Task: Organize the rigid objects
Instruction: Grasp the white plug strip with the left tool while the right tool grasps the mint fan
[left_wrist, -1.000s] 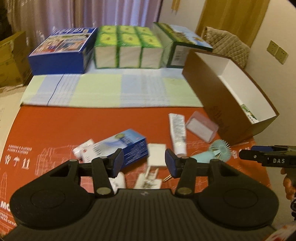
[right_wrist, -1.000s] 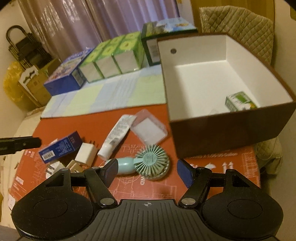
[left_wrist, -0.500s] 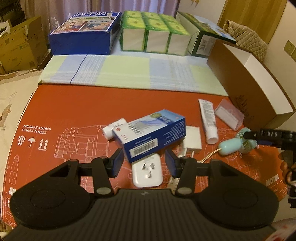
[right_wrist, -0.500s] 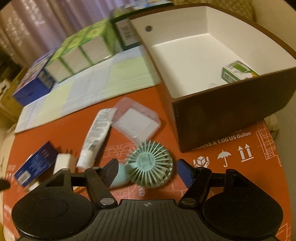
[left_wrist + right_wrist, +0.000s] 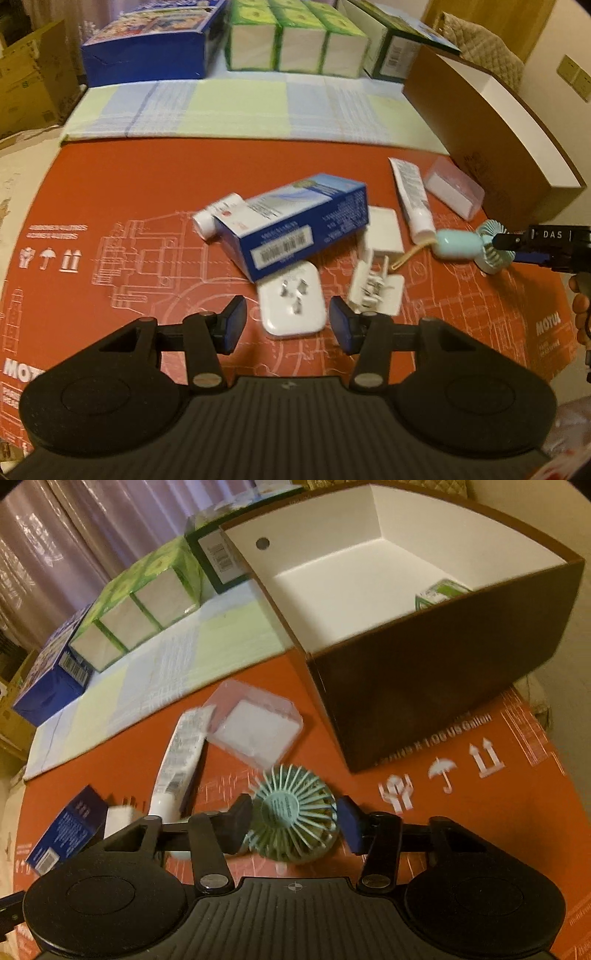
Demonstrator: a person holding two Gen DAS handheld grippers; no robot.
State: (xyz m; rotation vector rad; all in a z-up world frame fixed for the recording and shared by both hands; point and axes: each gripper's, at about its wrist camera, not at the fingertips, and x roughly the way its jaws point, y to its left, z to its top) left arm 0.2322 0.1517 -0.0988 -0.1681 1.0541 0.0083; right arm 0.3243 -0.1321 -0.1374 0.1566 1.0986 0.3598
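A mint hand fan (image 5: 286, 808) lies on the red mat (image 5: 461, 812). Its round head sits between the fingers of my right gripper (image 5: 295, 823), whose jaws are closing, and both pads touch the head's rim. In the left wrist view the fan (image 5: 456, 243) lies at the right, with a right finger (image 5: 517, 242) on its head. My left gripper (image 5: 286, 323) hangs open just above a white plug adapter (image 5: 293, 302) and holds nothing. A blue carton (image 5: 295, 232), a white tube (image 5: 412, 197), a clear case (image 5: 452, 190) and more white plugs (image 5: 375, 291) lie close by.
The brown open box (image 5: 443, 672) with a white inside stands right of the fan, and a small green carton (image 5: 439, 592) lies in it. Green packs (image 5: 295, 40) and a large blue box (image 5: 147, 48) line the back, behind a checked cloth (image 5: 240, 110).
Both grippers have come down toward the mat. The right one rolled, and its jaws narrowed onto the fan's head. The left one now hangs over the white plug adapter.
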